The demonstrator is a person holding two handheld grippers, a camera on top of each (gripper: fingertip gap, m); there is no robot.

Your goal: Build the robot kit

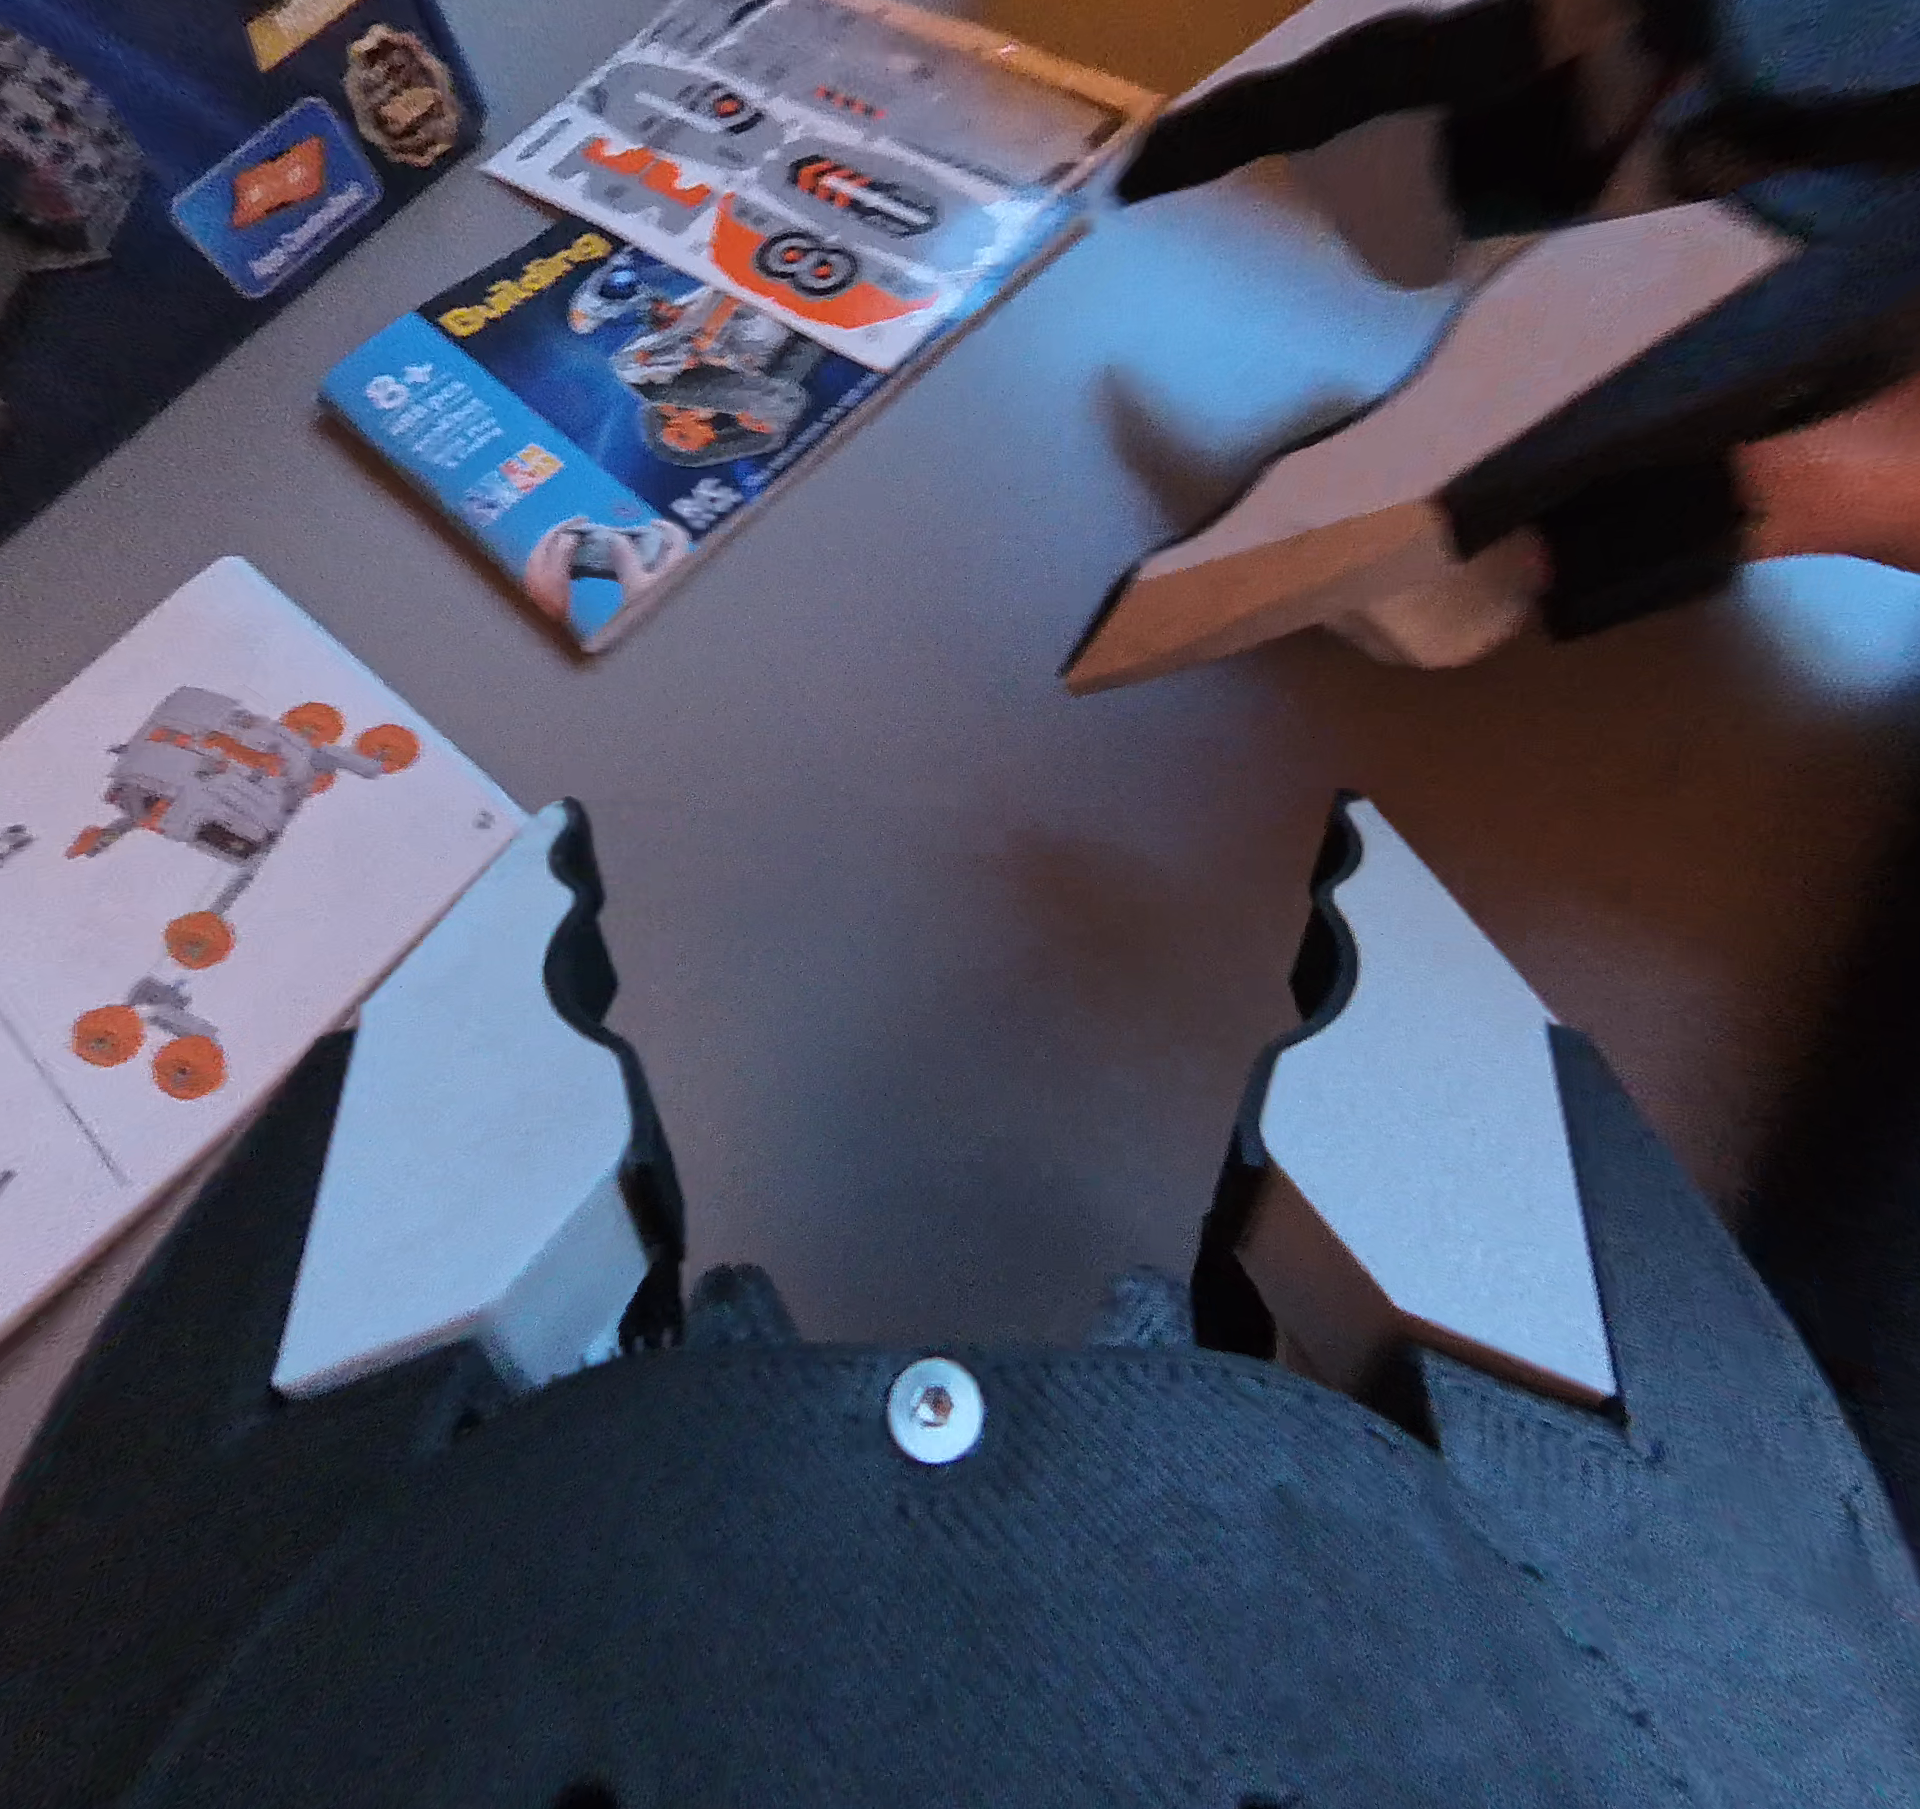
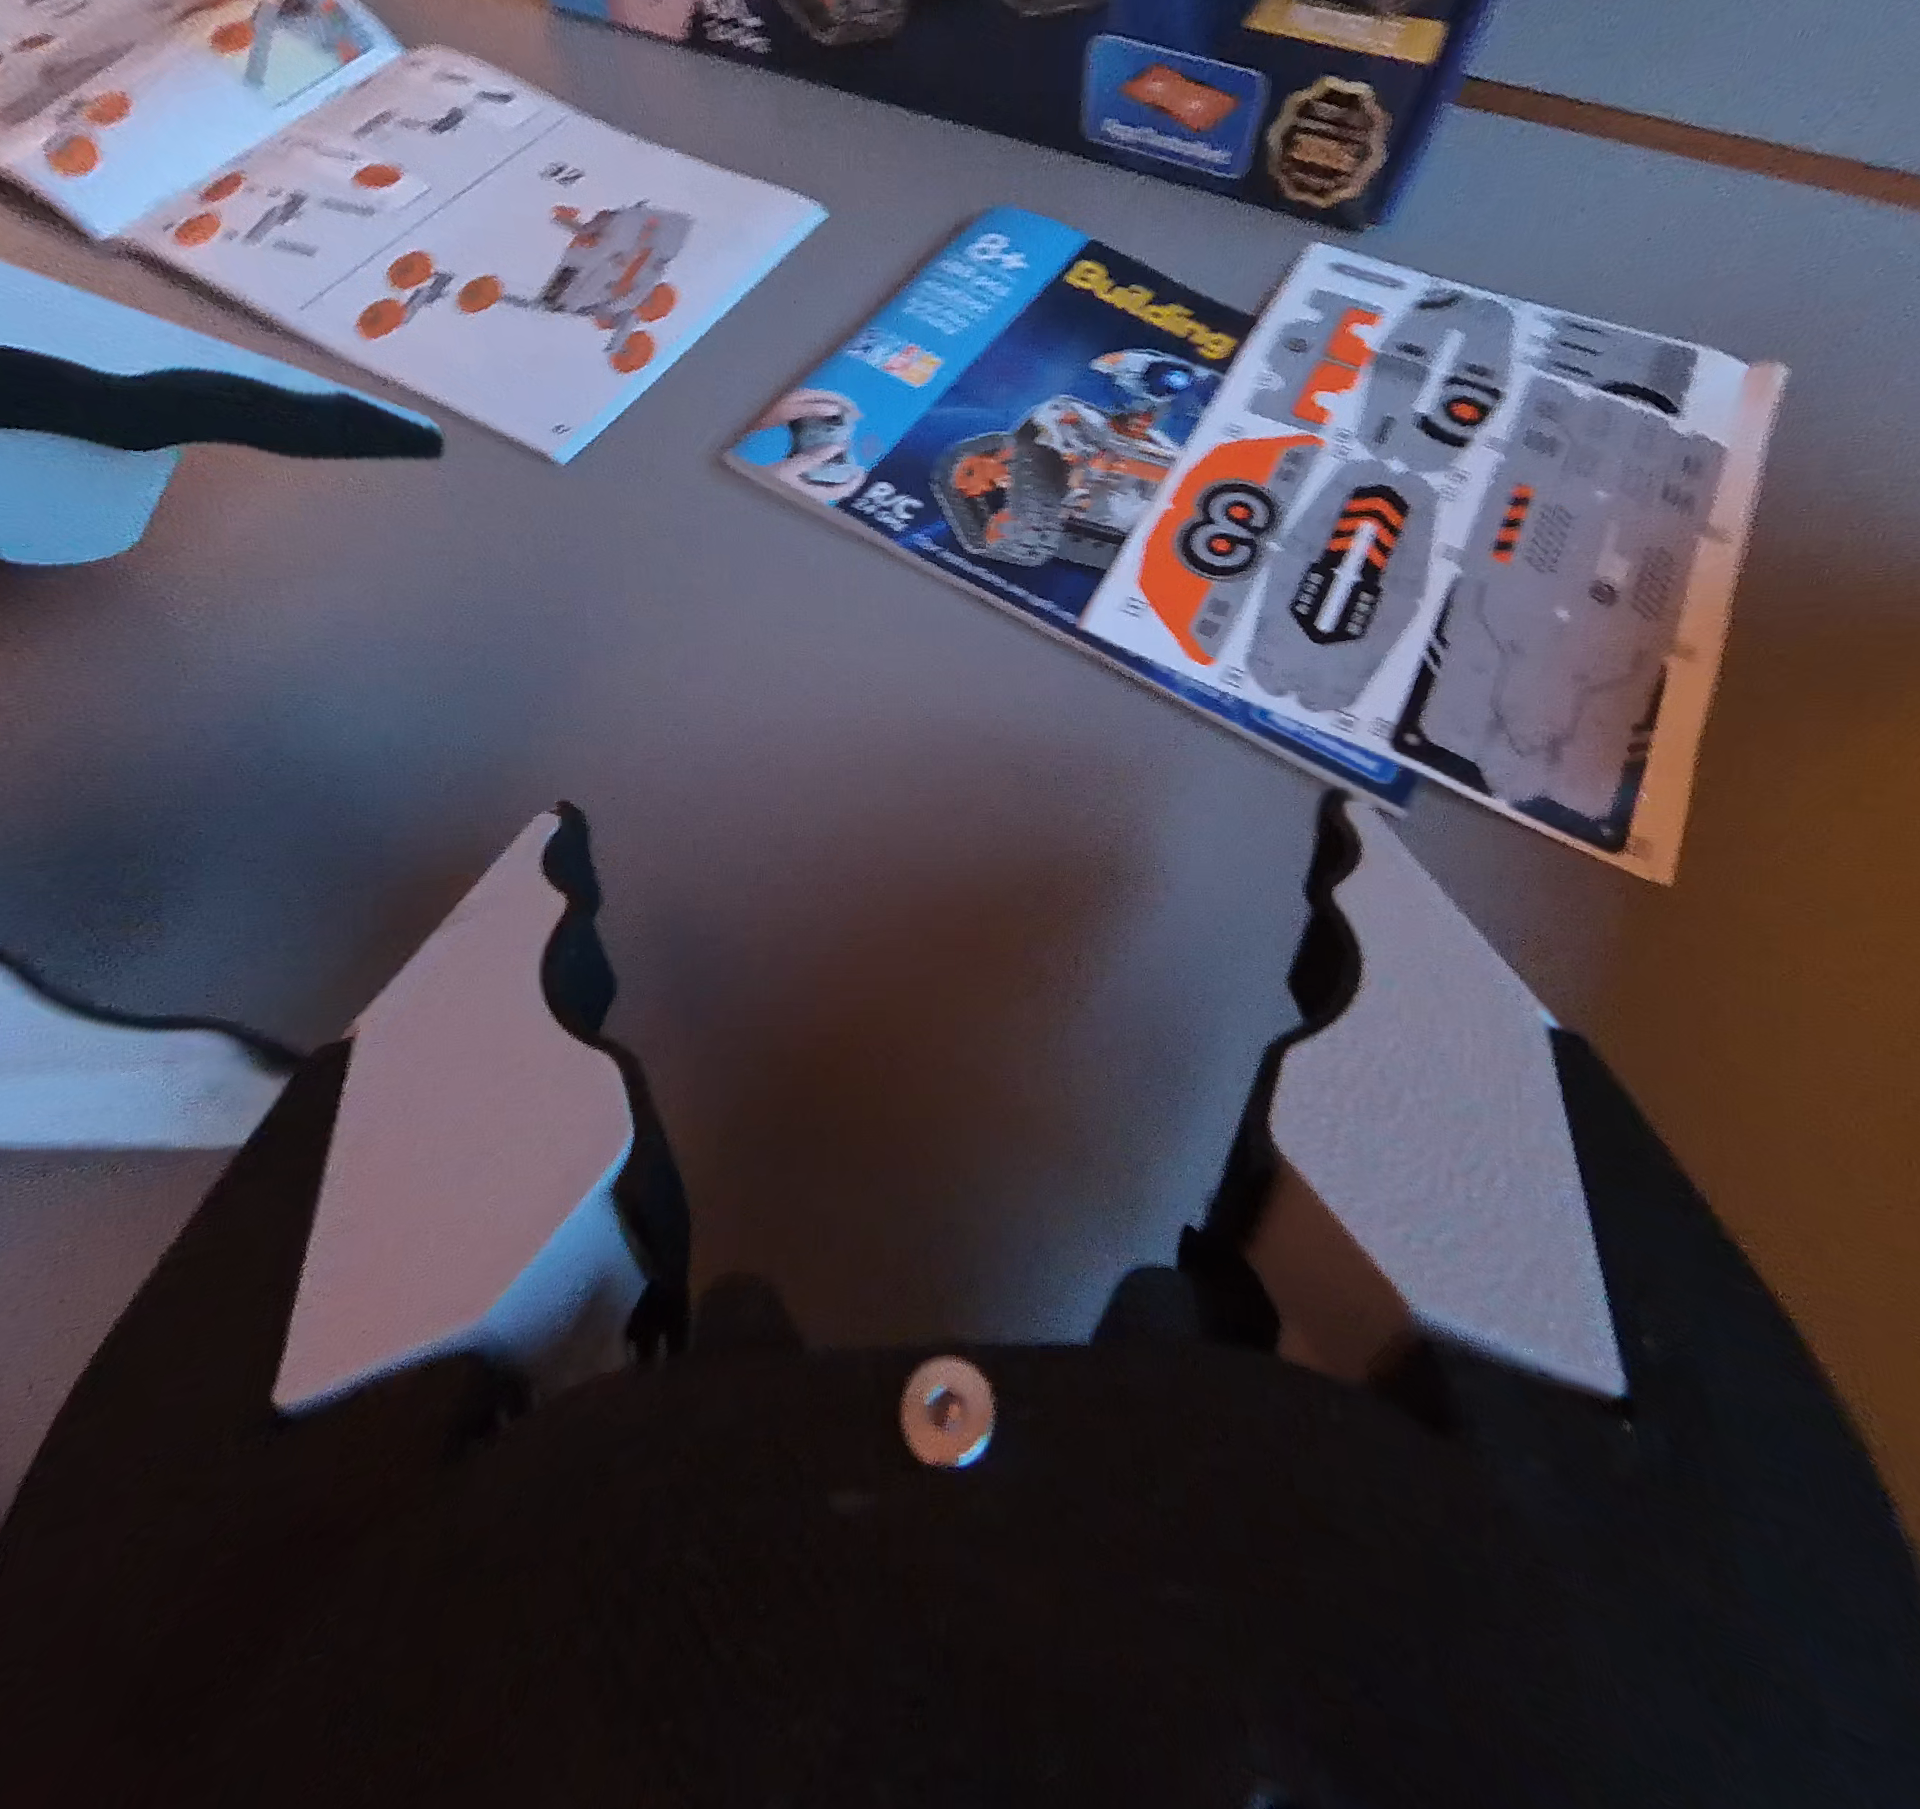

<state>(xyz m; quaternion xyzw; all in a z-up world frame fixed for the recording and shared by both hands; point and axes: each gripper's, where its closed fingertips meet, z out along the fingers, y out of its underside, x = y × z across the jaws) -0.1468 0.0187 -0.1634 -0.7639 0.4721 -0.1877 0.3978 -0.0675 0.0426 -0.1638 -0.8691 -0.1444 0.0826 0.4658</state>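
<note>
Table [image 2: 416, 679] grey w/ 2 booklets [image 2: 966, 440], sticker sheet [image 2: 1455, 554], box [image 2: 1195, 24].

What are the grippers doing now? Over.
Left gripper open, empty. Right gripper open, empty. Both over bare grey table. Nearest: sticker sheet overlapping closed booklet.

Entries by position in the right wrist view; wording is not transcribed.

1. Closed booklet [image 2: 987, 450], 12 o'clock: yellow title lettering on a dark blue cover, white print on a light-blue side band, and a small white mark near its lower edge.
2. Sticker sheet [image 2: 1475, 554], 2 o'clock, overlapping the booklet: one large outlined numeral on an orange decal.
3. Dark blue box [image 2: 1278, 66], 1 o'clock: blue badge, gold seal and yellow strip, print blurred.
4. Open instruction booklet [image 2: 488, 232], 10 o'clock: small step marks, unreadable.
</note>
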